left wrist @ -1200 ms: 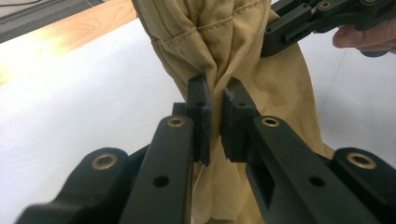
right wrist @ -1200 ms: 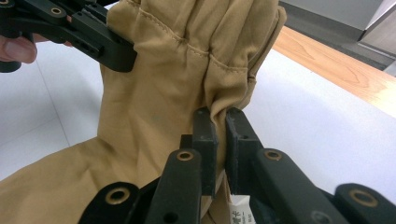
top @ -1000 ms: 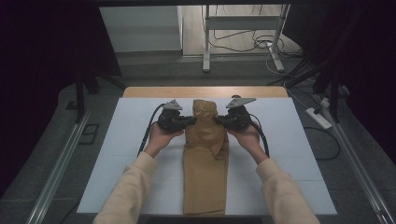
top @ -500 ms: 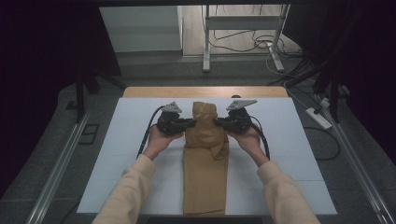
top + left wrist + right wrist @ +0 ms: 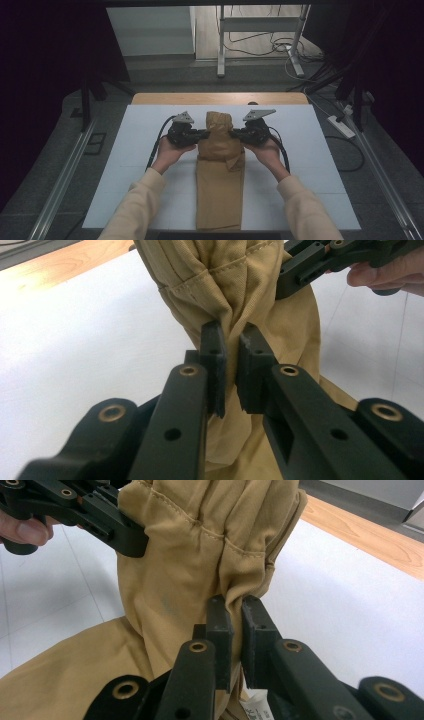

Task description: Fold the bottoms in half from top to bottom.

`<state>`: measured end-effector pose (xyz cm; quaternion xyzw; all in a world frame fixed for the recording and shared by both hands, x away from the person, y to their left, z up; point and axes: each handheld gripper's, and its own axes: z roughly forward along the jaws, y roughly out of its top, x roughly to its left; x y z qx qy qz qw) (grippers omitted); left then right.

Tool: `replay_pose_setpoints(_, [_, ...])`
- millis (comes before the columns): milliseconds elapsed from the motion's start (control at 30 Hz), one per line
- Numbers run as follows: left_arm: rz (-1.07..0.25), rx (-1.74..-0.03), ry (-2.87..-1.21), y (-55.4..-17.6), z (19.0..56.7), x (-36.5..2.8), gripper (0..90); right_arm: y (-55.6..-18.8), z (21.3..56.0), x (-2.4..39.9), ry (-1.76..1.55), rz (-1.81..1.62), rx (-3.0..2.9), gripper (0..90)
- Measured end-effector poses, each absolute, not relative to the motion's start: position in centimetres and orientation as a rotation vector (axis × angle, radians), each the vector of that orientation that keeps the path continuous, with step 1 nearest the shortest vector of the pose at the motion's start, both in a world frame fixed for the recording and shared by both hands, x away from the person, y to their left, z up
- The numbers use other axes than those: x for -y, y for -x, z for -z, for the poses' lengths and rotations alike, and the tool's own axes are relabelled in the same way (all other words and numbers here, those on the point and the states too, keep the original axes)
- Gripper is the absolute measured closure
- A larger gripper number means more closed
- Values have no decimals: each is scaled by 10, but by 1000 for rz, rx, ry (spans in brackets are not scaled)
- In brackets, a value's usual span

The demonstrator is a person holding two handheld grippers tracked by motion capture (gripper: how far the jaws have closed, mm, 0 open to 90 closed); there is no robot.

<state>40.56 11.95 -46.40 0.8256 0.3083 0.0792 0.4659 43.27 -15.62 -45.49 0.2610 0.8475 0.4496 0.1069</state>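
Tan trousers (image 5: 219, 175) lie lengthwise down the middle of the white table (image 5: 125, 165), their far end lifted and bunched between my two grippers. My left gripper (image 5: 204, 134) is shut on the cloth's left edge; in the left gripper view its jaws (image 5: 231, 347) pinch a gathered fold of the tan trousers (image 5: 220, 285). My right gripper (image 5: 235, 133) is shut on the right edge, and the right gripper view shows the tan trousers (image 5: 200, 545) pinched at a seam between the jaws (image 5: 235, 611). A white label (image 5: 260, 705) peeks out below them.
A wooden strip (image 5: 220, 98) borders the table's far edge. Beyond it stand a metal frame (image 5: 260, 30) and loose cables (image 5: 280, 47) on the floor. A power strip (image 5: 341, 126) lies on the floor at the right. Bare tabletop lies on both sides of the trousers.
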Motion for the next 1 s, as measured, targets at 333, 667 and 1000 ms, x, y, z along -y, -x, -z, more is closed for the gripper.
replay_pose_setpoints(333, [-186, -742, -2021, -395, 467, -120, 823, -423, 456, 158, -754, -1334, -2504, 836])
replay_pose_setpoints(667, [-178, -735, -2018, -387, 468, -120, 824, -418, 458, 158, -751, -1342, -2512, 836])
replay_pose_setpoints(1000, [-164, -720, -2017, -378, 472, -121, 824, -407, 461, 158, -739, -1360, -2521, 835])
